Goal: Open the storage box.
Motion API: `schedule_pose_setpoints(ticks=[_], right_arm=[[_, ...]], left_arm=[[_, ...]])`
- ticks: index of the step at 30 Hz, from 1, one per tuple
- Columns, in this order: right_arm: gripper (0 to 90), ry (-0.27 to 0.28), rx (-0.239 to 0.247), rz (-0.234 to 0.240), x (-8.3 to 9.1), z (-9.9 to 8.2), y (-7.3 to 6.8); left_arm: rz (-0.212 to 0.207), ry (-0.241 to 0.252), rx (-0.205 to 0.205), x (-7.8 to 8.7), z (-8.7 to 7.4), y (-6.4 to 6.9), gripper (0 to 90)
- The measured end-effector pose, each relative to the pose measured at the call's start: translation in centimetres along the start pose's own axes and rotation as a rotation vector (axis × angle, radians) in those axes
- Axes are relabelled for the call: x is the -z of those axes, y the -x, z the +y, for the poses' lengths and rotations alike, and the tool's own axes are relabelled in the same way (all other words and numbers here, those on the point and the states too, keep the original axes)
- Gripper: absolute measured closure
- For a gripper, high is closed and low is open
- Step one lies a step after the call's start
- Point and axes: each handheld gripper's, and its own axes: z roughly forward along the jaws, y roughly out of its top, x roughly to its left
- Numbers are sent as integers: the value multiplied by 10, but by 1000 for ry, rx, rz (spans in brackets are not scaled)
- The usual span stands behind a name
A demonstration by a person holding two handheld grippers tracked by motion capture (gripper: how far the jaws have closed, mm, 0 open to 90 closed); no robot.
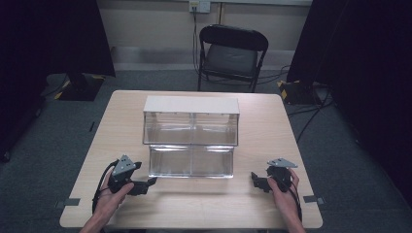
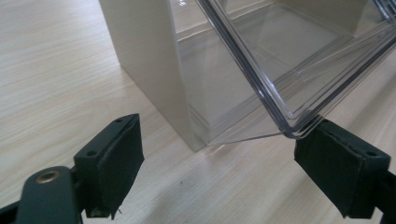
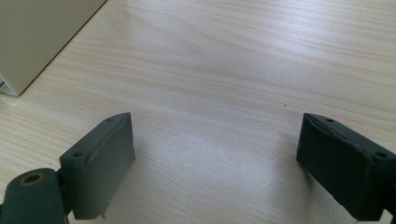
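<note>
A beige drawer cabinet (image 1: 191,104) stands in the middle of the wooden table (image 1: 272,131). Its clear plastic lower drawers (image 1: 190,161) are pulled out toward me. My left gripper (image 1: 145,184) rests on the table at the front left and points at the drawers' left corner. In the left gripper view its jaws (image 2: 222,154) stand apart with only tabletop between them; the clear drawer's corner (image 2: 299,60) hangs just above the right-hand pad, beside the cabinet's side wall (image 2: 144,56). My right gripper (image 1: 256,180) lies at the front right, open (image 3: 215,140) over bare wood, with the cabinet's corner (image 3: 37,32) far off.
A black folding chair (image 1: 232,53) stands beyond the table's far edge. Dark curtains hang on both sides and cables run across the grey floor. Bare tabletop lies in front of the drawers and on either side of the cabinet.
</note>
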Motion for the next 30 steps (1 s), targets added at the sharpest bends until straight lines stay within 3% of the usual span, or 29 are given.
schedule_pose_setpoints(ticks=[4, 17, 23, 30], right_arm=[[105, 0, 0, 0, 0, 0, 0], [102, 0, 1, -2, 0, 0, 0], [102, 0, 1, -2, 0, 0, 0], [102, 0, 1, -2, 0, 0, 0]], left_arm=[[0, -2, 8, -5, -1, 2, 156], [-55, 29, 19, -12, 1, 4, 148], [-47, 47, -18, -7, 4, 9, 148], [-61, 54, -13, -7, 5, 11, 150]])
